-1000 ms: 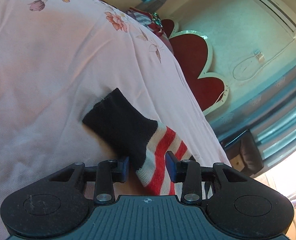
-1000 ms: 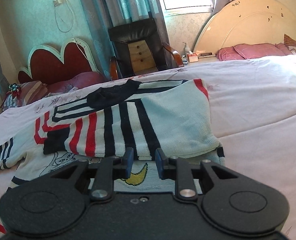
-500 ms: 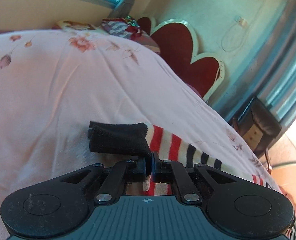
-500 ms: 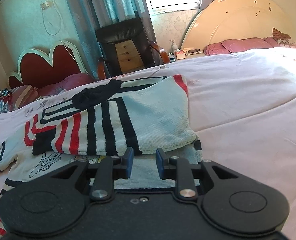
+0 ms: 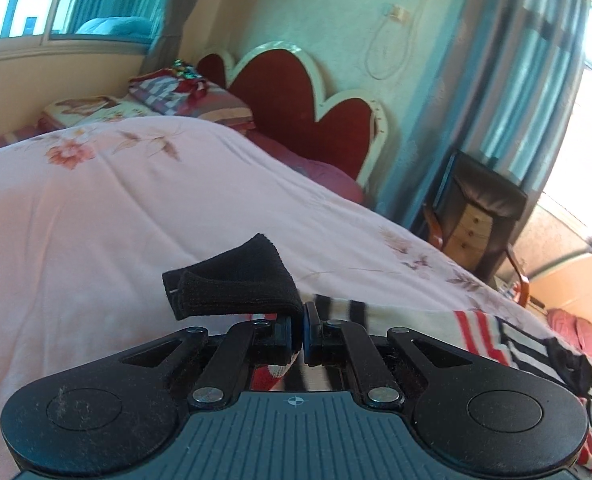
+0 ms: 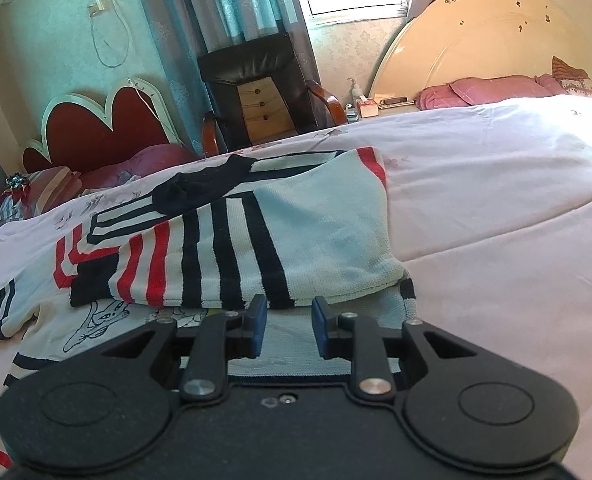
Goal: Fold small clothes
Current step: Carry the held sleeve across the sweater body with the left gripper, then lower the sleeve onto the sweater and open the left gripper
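Note:
A small white knit sweater with black and red stripes [image 6: 296, 224] lies on the pink bed, its right side folded over the middle. My left gripper [image 5: 299, 330] is shut on the sweater's sleeve just behind its black cuff [image 5: 232, 284], holding it lifted off the bedsheet; the striped sleeve [image 5: 472, 328] trails to the right. My right gripper [image 6: 286, 322] is open and empty, hovering just above the sweater's bottom hem [image 6: 296, 354].
The pink floral bedsheet [image 5: 96, 220] spreads left. A red heart-shaped headboard [image 5: 316, 120] with pillows stands behind. A dark chair with wooden drawers [image 6: 260, 92] stands beside the bed. A cream headboard [image 6: 488, 40] and pink pillows [image 6: 484, 90] are at the far right.
My left gripper closed on the sleeve by the black cuff, lifted it off the bed and swung right. My right gripper stayed open, hovering above the hem.

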The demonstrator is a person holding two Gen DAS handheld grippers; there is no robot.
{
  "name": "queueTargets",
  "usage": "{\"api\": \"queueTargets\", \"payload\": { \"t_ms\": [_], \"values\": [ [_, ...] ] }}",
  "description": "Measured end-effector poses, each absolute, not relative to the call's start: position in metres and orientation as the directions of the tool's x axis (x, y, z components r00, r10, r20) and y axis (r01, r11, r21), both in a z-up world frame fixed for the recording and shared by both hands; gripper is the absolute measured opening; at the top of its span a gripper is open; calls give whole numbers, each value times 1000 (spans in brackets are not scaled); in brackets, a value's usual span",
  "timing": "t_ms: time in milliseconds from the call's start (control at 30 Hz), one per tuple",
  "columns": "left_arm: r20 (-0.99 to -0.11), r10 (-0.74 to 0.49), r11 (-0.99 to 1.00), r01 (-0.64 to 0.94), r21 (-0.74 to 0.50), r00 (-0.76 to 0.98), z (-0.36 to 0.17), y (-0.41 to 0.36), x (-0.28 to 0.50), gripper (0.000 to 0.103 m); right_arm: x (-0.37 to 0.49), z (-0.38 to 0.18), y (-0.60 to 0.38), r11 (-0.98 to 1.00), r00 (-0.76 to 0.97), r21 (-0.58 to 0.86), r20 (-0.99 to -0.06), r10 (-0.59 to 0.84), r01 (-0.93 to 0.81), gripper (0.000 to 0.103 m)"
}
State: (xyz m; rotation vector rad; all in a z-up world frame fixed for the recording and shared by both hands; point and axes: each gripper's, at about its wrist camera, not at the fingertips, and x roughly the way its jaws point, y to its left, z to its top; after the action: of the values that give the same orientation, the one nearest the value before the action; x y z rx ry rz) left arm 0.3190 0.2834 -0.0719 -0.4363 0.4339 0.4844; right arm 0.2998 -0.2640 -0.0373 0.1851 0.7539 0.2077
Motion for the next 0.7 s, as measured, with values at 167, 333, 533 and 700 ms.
{"api": "queueTargets", "payload": {
  "t_ms": [167,333,533,700],
  "values": [
    [-474,234,885,-388,-257,849,-61,235,351,5,301,-42,-272,962,705,256,-664,250,-100,25],
    [-492,112,957,-228,-182,863,-57,168,389,5,301,-45,-278,962,708,262,-664,240,-80,25],
    [-545,-5,996,-47,-80,838,-55,88,419,5,300,-49,-289,963,709,263,-669,222,-53,25],
    [-646,-85,996,87,-28,759,-77,30,440,6,301,-52,-293,958,703,283,-674,227,-38,29]
  ]
}}
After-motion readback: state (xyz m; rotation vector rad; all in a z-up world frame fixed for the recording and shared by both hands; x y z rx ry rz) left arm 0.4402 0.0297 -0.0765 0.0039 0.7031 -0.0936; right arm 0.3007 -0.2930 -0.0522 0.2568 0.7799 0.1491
